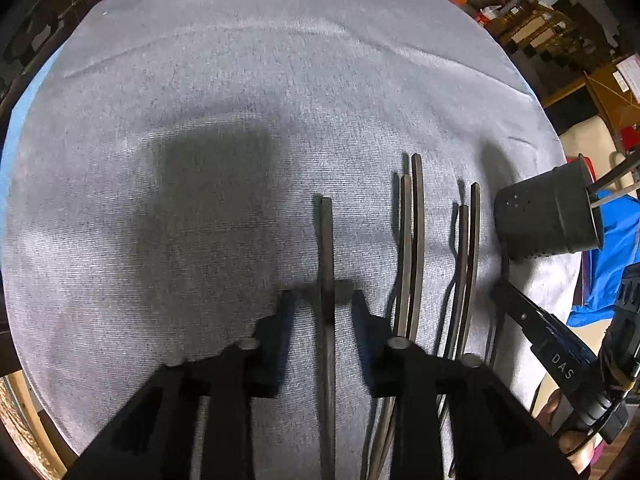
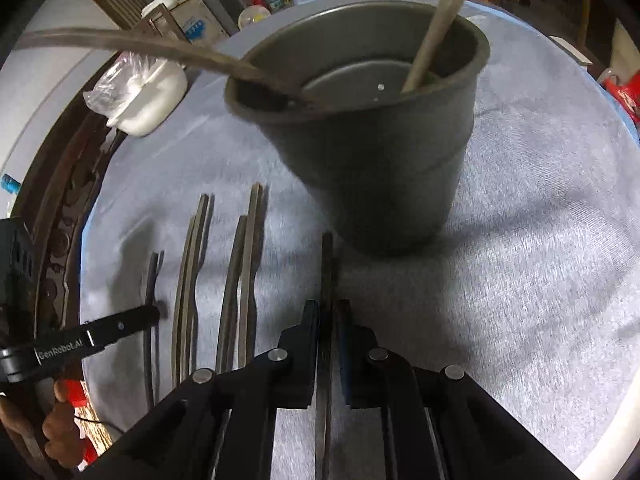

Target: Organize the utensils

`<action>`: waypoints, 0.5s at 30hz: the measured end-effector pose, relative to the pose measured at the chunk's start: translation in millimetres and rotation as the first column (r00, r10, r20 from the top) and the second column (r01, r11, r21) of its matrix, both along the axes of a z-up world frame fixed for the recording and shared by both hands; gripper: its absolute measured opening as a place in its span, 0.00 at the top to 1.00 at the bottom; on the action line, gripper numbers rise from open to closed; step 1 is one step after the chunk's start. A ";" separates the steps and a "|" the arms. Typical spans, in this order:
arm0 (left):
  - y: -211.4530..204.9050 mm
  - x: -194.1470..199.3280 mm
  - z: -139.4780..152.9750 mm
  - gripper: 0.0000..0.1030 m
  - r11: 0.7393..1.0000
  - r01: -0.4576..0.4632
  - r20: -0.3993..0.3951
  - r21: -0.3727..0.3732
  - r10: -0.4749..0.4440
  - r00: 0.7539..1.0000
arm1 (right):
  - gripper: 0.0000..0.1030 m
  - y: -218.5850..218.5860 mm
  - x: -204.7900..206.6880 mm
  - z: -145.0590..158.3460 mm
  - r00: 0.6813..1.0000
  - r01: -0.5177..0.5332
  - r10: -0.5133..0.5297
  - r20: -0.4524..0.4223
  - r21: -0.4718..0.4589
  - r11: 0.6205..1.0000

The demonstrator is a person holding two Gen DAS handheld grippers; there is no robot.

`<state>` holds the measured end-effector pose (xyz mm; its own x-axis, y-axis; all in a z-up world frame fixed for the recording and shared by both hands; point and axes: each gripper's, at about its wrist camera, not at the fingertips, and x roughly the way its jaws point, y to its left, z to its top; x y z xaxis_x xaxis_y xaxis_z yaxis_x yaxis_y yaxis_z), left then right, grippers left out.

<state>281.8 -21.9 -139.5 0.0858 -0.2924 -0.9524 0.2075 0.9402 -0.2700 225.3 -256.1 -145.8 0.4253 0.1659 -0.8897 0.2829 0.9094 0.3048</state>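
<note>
I am working over a desk [image 1: 240,80] draped in grey cloth, cluttered shelves behind. My left gripper [image 1: 323,300] is straddling one utensil [image 1: 326,240], jaws wide; my right gripper [image 2: 329,312] is clamping another utensil [image 2: 327,264] beside the dark holder [image 2: 380,168].

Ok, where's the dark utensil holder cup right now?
In the right wrist view the utensil holder cup stands on the grey cloth just ahead of the right gripper, with the laid-out utensils to its left.

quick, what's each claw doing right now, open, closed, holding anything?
Left claw: open, straddling a dark flat utensil handle on the grey cloth.
Right claw: closed on another dark slim utensil handle.
</note>
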 end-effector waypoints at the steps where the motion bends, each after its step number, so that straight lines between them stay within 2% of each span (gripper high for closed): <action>1: 1.0 0.4 -0.5 0.82 1.000 -0.010 -0.001 -0.002 0.010 1.000 | 0.91 0.9 1.0 0.2 1.000 -0.003 0.003 0.001 -0.011 1.000; 3: -4.7 2.9 -1.3 0.93 1.000 -0.015 -0.001 -0.006 0.015 1.000 | 0.91 1.0 2.7 0.5 1.000 -0.014 0.014 0.015 -0.021 1.000; 6: -1.6 3.3 -1.1 0.93 0.999 -0.036 0.016 -0.014 0.036 0.999 | 0.93 1.0 0.8 2.0 0.999 -0.024 0.024 0.037 -0.016 1.000; 9: 3.6 5.1 10.0 0.93 0.999 -0.037 0.063 -0.033 0.039 0.997 | 0.93 0.0 -8.4 14.0 0.994 -0.041 0.042 0.099 -0.009 0.999; 15: 16.4 -21.5 69.0 0.93 0.997 -0.026 0.204 -0.074 0.041 0.978 | 0.94 -4.2 -31.5 58.0 0.956 -0.092 0.079 0.284 0.034 0.995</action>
<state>260.3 -5.6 -70.6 0.2882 -0.3518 -0.8906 0.2342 0.9277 -0.2907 193.9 -260.4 -87.8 0.6403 0.2506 -0.7261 0.1013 0.9094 0.4033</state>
